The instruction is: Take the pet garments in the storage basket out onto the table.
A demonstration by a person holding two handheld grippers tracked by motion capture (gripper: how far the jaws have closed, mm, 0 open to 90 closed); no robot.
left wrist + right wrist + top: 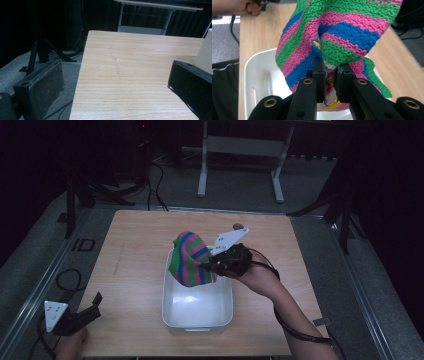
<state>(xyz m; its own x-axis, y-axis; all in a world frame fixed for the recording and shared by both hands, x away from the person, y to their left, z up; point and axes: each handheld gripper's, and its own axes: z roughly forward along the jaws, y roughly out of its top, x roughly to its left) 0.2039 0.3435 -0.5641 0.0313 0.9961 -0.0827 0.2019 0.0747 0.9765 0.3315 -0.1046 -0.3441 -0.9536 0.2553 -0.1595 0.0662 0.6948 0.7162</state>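
High view, listed from the near edge outward.

Left tool [92, 304]: resting at the near left corner of the bench [135, 250], held in a hand [70, 345]; jaws set wide apart with nothing between them, as the left gripper view confirms with bare wood showing between the pads.

White plastic tub [197, 312]: rectangular, open-topped, standing on the bench near its middle toward the near edge.

Right tool [214, 262]: held over the far end of the tub, jaws closed narrow on a bunched fold of the cloth; the right gripper view shows the fold pinched between the two pads.

Striped knitted cloth [190, 257]: green, pink and blue bands, some yellow and white at the pinched part. It hangs partly above and partly within the tub, draped over the far rim.

Handling, as judged: light, soft, limp, not fragile; coarse knit should grip well and not slip. It will sag and swing. Best taken at a gathered fold or a corner, as now.
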